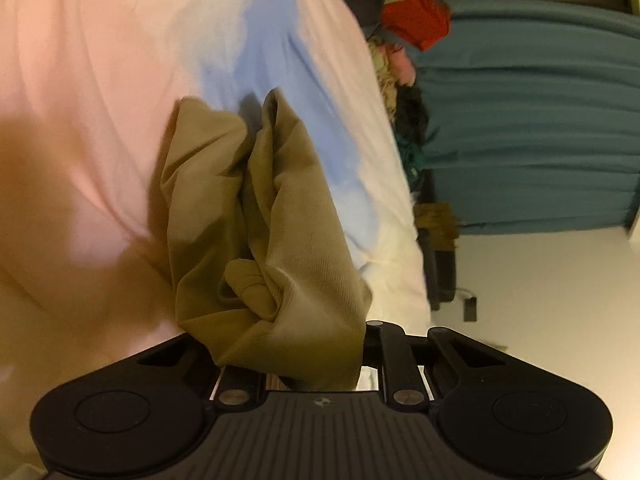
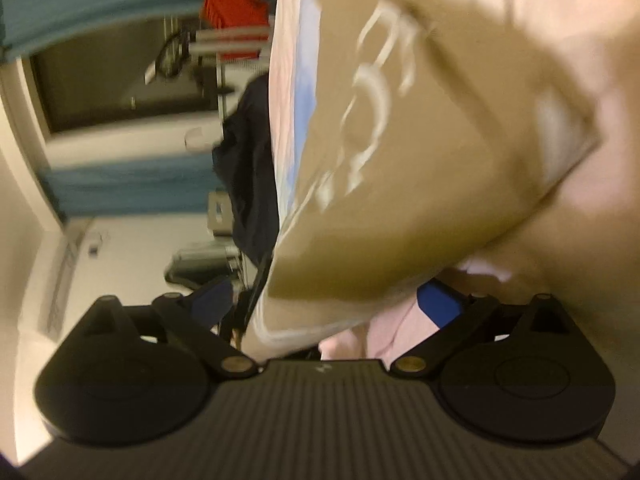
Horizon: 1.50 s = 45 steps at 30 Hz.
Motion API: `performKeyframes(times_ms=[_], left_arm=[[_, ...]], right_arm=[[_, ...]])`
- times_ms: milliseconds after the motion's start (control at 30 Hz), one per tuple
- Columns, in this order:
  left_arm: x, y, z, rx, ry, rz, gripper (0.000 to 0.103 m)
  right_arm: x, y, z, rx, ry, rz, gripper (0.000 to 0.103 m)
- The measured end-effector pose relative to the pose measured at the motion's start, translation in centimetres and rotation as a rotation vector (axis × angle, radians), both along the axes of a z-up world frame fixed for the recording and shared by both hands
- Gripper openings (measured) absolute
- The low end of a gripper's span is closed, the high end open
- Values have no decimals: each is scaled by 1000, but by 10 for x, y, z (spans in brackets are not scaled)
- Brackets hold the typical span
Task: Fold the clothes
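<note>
Left tongs (image 1: 288, 364) pinching bunched olive garment (image 1: 272, 216) over pink bedsheet (image 1: 80, 100). Right tongs (image 2: 328, 312) spread wide, garment at 12 o'clock.

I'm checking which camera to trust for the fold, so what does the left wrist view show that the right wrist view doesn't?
Only the left wrist view shows the left gripper shut on a bunched end of the tan garment.

Only the right wrist view shows the right gripper open, its blue pads apart, and blurred white lettering on the garment's flat face.

Both show the tan garment, the pale pink and blue bedsheet, the teal curtain and something red.
</note>
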<state>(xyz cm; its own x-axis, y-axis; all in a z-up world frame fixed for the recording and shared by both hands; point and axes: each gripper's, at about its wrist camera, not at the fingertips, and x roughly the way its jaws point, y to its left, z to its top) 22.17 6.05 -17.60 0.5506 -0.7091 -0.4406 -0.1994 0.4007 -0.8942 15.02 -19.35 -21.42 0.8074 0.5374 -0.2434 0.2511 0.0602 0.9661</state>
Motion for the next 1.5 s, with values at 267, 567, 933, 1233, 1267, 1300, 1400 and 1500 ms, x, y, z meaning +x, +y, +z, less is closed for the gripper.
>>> performKeyframes(times_ms=[267, 567, 933, 1233, 1267, 1300, 1400, 1500], left_arm=[[-6, 10, 1, -40, 2, 21, 19], [-32, 16, 22, 8, 8, -11, 19], [-45, -56, 103, 169, 120, -243, 20], [104, -250, 145, 316, 38, -349, 20], [123, -272, 148, 316, 20, -360, 20], [134, -291, 153, 309, 3, -374, 20], [166, -346, 166, 264, -55, -386, 20], [184, -384, 166, 264, -107, -399, 20]], right_arm=[[-12, -23, 3, -94, 52, -157, 48], [-36, -22, 38, -250, 15, -201, 26], [-112, -79, 135, -326, 60, -146, 25], [-33, -202, 159, -401, 120, -380, 25], [-20, -218, 164, -414, 127, -409, 25], [-6, -234, 169, -431, 135, -436, 25], [33, -279, 188, -509, 140, -519, 25], [59, -308, 197, -604, 136, -572, 25]])
